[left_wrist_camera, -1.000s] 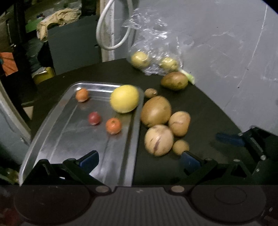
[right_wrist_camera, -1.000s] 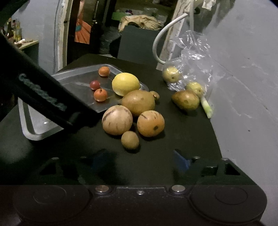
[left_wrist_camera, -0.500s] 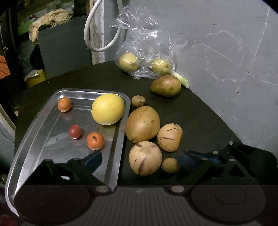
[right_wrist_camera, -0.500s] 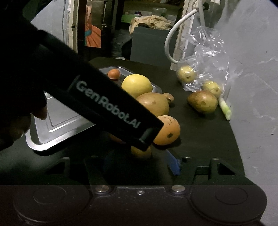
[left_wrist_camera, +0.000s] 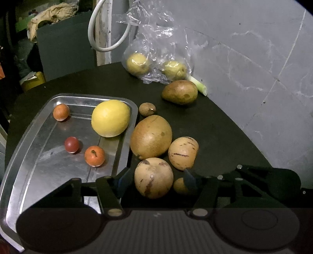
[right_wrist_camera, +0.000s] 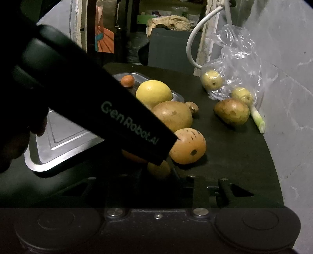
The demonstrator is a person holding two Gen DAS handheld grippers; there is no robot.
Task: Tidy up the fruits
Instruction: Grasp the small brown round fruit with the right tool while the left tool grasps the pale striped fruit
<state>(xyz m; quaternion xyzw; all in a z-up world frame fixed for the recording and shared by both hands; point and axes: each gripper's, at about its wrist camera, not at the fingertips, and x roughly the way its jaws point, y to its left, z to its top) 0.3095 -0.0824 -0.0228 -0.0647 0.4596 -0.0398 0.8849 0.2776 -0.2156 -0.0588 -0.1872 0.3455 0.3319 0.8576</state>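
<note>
Tray (left_wrist_camera: pixel 35 136): left of jaws; four fruits in.
Left gripper (left_wrist_camera: pixel 154 178): jaws wide, flanking melon (left_wrist_camera: pixel 153 177).
Right gripper (right_wrist_camera: pixel 158 175): jaws' state unclear.
Left: seven loose fruits.

Background clutter behind a dark table (left_wrist_camera: pixel 225 125)

Grey wall (left_wrist_camera: pixel 244 39) at right; white hose loop (left_wrist_camera: pixel 101 39) against a pale post; crumpled tan cloth (left_wrist_camera: pixel 49 13) atop a dark box (left_wrist_camera: pixel 64 48); orange picture (right_wrist_camera: pixel 104 37) beyond.

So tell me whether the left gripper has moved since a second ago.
Yes. The left gripper advanced rightward off the steel tray; its jaws now straddle the streaked round fruit.
</note>
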